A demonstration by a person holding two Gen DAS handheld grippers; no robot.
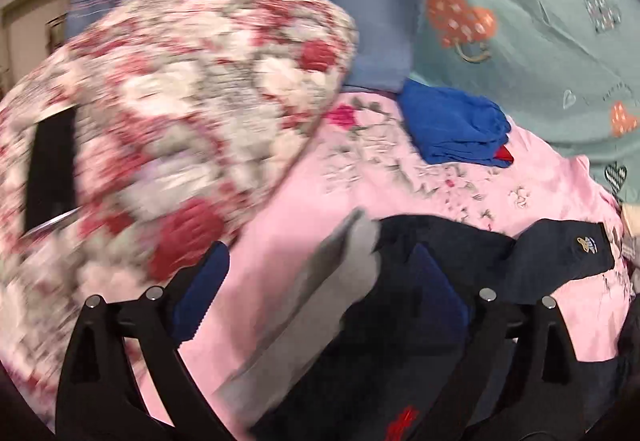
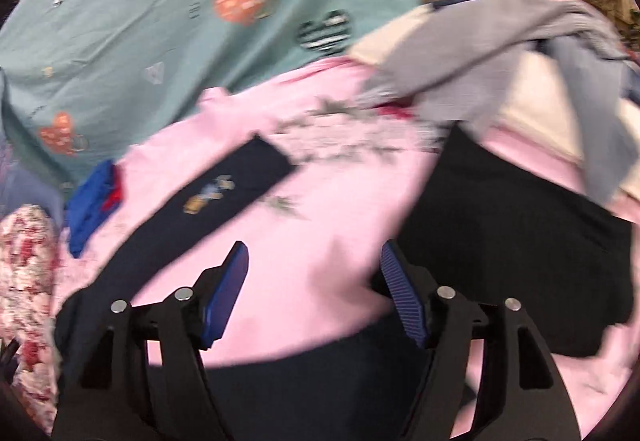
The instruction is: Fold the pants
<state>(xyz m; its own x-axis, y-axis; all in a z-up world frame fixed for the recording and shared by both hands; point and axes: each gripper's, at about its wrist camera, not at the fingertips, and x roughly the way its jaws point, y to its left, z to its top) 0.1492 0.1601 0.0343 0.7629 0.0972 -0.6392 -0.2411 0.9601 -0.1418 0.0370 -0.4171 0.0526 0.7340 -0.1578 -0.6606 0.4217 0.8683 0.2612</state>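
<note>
Dark navy pants [image 1: 448, 253] lie on a pink floral bedsheet [image 1: 300, 209], with a small gold emblem on one leg and a grey inner lining turned up beside them. My left gripper [image 1: 320, 277] is open, with the pants' edge between and under its blue pads. In the right wrist view the pants [image 2: 516, 217] spread in a V, one leg [image 2: 224, 193] running to the upper left. My right gripper [image 2: 314, 293] is open and empty above the pink sheet [image 2: 320, 201] between the legs.
A red and white floral quilt [image 1: 160, 121] bulges at the left. A folded blue garment [image 1: 452, 129] lies further back. A teal patterned sheet [image 1: 540, 21] hangs behind. Grey and cream clothes [image 2: 500, 53] are piled at the right.
</note>
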